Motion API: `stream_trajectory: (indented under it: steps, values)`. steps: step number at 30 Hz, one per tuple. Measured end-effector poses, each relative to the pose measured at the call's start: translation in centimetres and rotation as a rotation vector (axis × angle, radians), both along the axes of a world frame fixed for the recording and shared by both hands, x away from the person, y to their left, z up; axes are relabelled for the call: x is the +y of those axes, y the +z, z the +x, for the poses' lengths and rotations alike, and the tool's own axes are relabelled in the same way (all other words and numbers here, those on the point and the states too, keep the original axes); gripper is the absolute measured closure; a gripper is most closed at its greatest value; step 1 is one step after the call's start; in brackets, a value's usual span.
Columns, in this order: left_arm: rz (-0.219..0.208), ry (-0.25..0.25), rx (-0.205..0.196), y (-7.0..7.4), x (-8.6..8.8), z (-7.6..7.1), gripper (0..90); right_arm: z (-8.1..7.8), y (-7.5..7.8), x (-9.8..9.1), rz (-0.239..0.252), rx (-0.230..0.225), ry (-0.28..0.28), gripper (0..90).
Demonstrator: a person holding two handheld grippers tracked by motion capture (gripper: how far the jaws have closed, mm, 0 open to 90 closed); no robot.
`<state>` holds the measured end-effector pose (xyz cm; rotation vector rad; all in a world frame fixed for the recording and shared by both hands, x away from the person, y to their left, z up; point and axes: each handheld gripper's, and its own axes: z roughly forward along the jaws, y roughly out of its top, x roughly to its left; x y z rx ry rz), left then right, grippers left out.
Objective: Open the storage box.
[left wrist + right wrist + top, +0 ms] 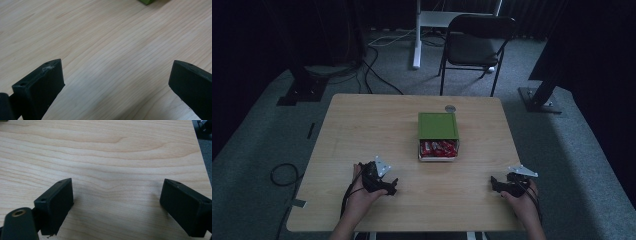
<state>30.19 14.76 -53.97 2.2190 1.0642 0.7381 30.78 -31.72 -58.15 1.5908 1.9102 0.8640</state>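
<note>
A: Grippers?
B: Left gripper (393,187) near the table's (362,130) front edge, left of centre, jaws spread wide, nothing between them. Right gripper (493,183) by the front right corner, jaws spread too, bare wood between.
A: The box?
B: Green box (438,125) mid-table, nearer the back edge, its drawer pulled toward the front, red packets (438,148) inside. Well apart from both grippers.
A: Else?
B: Small round disc (450,108) just behind the box.

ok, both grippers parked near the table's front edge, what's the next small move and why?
Probably bring the right gripper forward and inward toward the green box. Both it and the left gripper stand open over bare table, holding nothing, and the box's open end with red packets faces the person.
</note>
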Motion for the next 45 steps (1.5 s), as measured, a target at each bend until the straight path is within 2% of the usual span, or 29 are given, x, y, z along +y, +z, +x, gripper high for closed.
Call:
stream_trajectory:
  steps: [13,18,22,25,28,32,37,45]
  values:
    - [0.025,-0.11,-0.025,0.6,-4.5,0.8,0.8,0.0,0.0,0.0,0.0,0.001,0.0,10.7]
    - [0.051,-0.157,-0.035,0.8,-6.2,1.0,0.8,0.0,0.0,0.0,0.0,0.001,-0.001,10.7]
    - [0.056,-0.186,-0.061,0.9,-7.6,1.1,0.8,0.0,0.0,0.0,0.0,0.001,-0.001,10.7]
    - [0.07,-0.209,-0.086,1.0,-8.5,1.1,0.7,0.0,0.0,0.0,0.0,0.001,0.0,10.7]
    - [0.106,-0.23,-0.112,1.2,-9.4,1.2,0.8,0.0,0.0,0.0,0.0,0.001,0.0,10.7]
    - [0.114,-0.257,-0.115,1.3,-10.2,1.3,0.8,0.0,0.0,0.0,0.001,0.001,-0.001,10.7]
    - [0.164,-0.301,-0.136,1.3,-11.5,1.2,0.8,0.0,0.0,0.0,0.001,0.001,-0.001,10.7]
    - [0.198,-0.368,-0.14,1.0,-13.2,1.0,1.1,0.0,0.0,0.0,0.001,0.001,0.0,10.8]
